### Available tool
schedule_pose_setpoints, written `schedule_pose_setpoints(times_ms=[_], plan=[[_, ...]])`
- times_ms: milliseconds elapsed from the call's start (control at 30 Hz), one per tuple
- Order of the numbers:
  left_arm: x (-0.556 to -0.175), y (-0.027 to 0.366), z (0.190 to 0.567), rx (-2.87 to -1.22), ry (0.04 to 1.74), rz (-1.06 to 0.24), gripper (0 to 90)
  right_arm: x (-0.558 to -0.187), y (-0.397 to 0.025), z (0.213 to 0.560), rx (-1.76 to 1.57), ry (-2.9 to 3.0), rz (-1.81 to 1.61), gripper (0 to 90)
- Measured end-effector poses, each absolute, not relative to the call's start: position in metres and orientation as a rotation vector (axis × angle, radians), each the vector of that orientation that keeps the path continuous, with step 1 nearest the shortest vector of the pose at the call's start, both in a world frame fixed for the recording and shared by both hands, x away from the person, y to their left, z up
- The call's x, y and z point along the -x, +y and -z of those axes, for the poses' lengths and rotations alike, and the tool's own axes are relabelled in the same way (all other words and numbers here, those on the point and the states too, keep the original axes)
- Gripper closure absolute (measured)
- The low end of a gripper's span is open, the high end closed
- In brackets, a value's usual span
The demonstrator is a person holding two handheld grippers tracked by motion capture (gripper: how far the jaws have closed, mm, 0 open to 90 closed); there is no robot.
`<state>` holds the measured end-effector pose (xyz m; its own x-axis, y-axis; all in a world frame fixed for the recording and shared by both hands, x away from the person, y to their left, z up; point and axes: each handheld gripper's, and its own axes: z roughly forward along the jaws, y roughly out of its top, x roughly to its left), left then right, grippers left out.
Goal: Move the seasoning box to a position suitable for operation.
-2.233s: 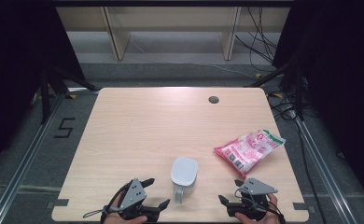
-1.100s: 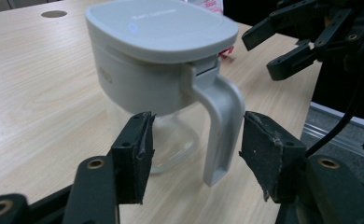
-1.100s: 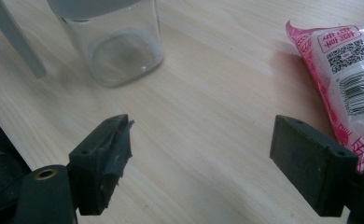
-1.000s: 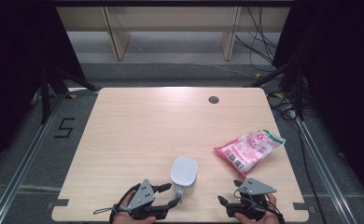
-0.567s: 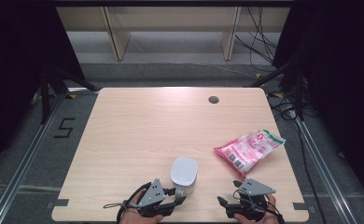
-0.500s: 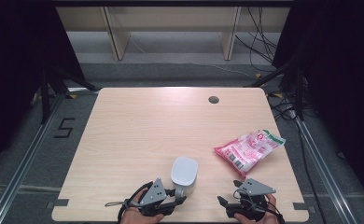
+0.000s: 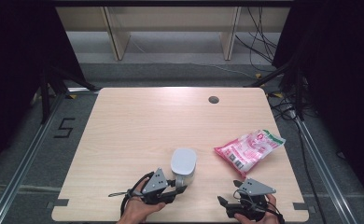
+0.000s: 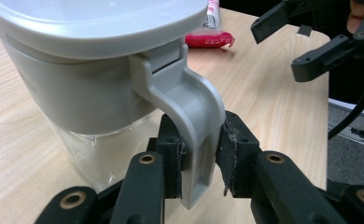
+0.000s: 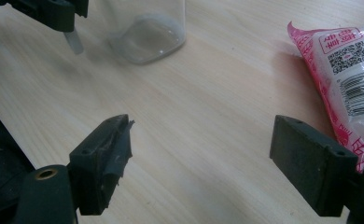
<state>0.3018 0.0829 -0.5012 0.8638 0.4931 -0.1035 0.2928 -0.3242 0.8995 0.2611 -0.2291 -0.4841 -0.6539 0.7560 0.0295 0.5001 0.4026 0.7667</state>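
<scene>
Now the left fingers hold the jug handle

So the grey jug point(image 7: 183, 164) stands upright on the counter point(image 7: 138, 126), and its handle point(image 8: 196, 121) sits right between the left fingers point(image 8: 168, 151). The left gripper point(image 7: 179, 185) is clenched on that handle, one pad touching each side of it. The lid is on the jug, and its clear bottom part rests flat on the wood.

The right gripper point(image 7: 229, 198) hangs near the counter edge with its fingers point(image 9: 106, 156) spread wide and nothing between them. The pink bag point(image 7: 249, 148) lies just past the right-hand finger, close to it but, as far as I can tell, not touching. The jug is off to the far side of the other finger, well apart.

I think the step in hand is the grab, and it looks done. The next move is likely a lift. The hold is low on the handle, so the jug may tip forward; the squeeze should be firm and the lift slow and straight up. The right fingers could help hold the jug or take the bag
</scene>
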Motion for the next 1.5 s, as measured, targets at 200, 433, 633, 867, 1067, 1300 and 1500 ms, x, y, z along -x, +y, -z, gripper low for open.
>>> schedule_pose_setpoints(times_ms=[200,433,633,867,1067,1300,1500], plan=[[-0.314,0.080,0.501,-1.949,0.580,-0.233,71.5,-0.262,-0.229,0.484,-1.089,2.352,-1.114,21.3],[-0.328,0.078,0.502,-1.918,0.606,-0.241,71.4,-0.262,-0.230,0.484,-1.068,2.338,-1.111,21.4],[-0.336,0.079,0.502,-1.918,0.609,-0.244,71.0,-0.264,-0.230,0.484,-1.063,2.353,-1.123,21.4],[-0.347,0.089,0.502,-1.901,0.657,-0.294,68.9,-0.262,-0.229,0.484,-1.079,2.334,-1.121,21.5],[-0.359,0.103,0.503,-1.890,0.725,-0.387,67.8,-0.263,-0.230,0.484,-1.066,2.354,-1.123,21.5],[-0.377,0.119,0.505,-1.868,0.823,-0.436,65.8,-0.262,-0.229,0.484,-1.075,2.341,-1.129,21.5],[-0.393,0.123,0.514,-1.841,0.903,-0.429,65.3,-0.263,-0.229,0.484,-1.069,2.352,-1.113,21.7]])
